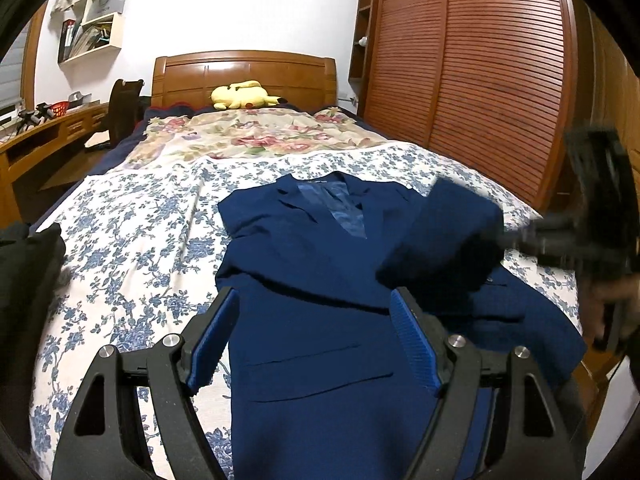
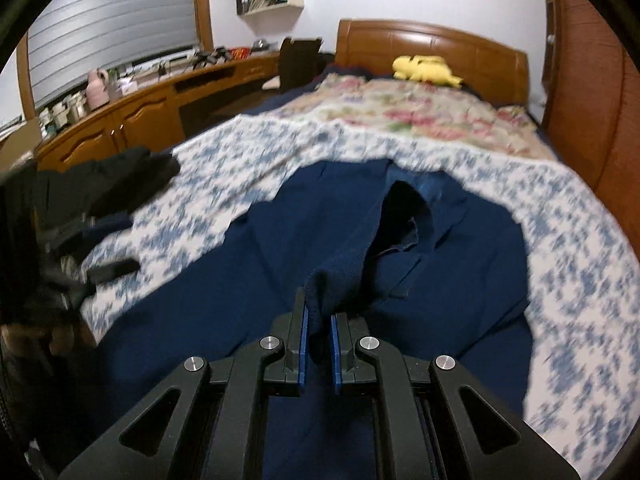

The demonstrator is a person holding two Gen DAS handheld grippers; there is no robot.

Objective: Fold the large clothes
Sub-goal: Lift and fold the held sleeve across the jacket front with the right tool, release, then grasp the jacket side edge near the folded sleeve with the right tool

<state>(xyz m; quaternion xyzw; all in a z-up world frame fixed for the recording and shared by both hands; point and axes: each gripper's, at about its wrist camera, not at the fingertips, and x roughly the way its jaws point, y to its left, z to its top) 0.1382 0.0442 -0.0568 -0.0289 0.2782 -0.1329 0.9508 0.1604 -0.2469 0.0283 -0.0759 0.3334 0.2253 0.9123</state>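
A navy blue suit jacket (image 1: 312, 272) lies front up on the blue-flowered bedsheet (image 1: 132, 232), collar toward the headboard. My left gripper (image 1: 314, 304) hovers open over the jacket's lower front, with nothing between its blue pads. The right gripper (image 1: 520, 240) comes in blurred from the right, carrying the jacket's sleeve (image 1: 444, 236) lifted over the chest. In the right wrist view that gripper (image 2: 319, 312) is shut on the bunched sleeve (image 2: 352, 264), which rises from the jaws and droops onto the jacket (image 2: 224, 280).
A yellow plush toy (image 1: 242, 94) rests by the wooden headboard (image 1: 244, 68) on a pink-flowered blanket (image 1: 248, 136). Dark folded clothes (image 2: 100, 188) sit at the bed's left edge. A wooden desk (image 2: 132, 116) runs along the left, a slatted wardrobe (image 1: 472, 60) on the right.
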